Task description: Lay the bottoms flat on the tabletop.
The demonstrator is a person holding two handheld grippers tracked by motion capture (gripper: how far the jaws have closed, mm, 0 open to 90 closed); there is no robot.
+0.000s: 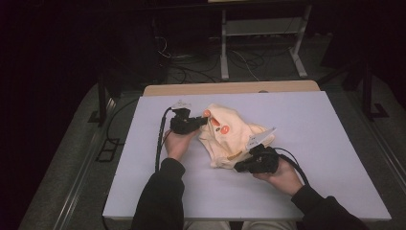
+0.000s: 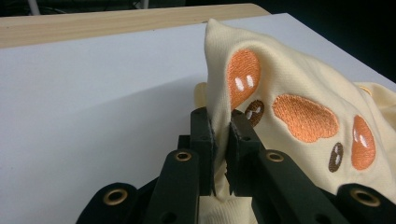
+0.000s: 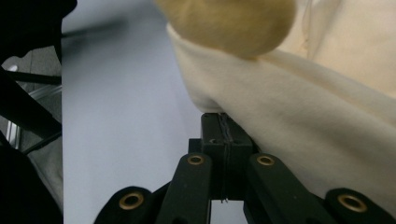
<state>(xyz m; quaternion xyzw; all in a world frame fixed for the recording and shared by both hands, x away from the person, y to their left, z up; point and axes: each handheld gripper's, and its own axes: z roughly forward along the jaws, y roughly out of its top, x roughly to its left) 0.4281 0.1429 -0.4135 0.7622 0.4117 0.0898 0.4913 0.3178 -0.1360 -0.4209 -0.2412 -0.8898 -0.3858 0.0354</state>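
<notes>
Garment [image 1: 225, 136], cream w/ orange patches, no legible text; left gripper [image 2: 220, 135] & right gripper [image 3: 223, 133] both clamp it.

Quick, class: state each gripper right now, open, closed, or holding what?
Left gripper: closed, fingers pinching a fold of the cream garment with orange patches.
Right gripper: closed, clamped on the same garment's edge.

The cream garment [image 3: 327, 121] runs off the right gripper view's top and right edges — a blurred yellowish lump [image 3: 224, 23] at the top edge can't be identified.
</notes>
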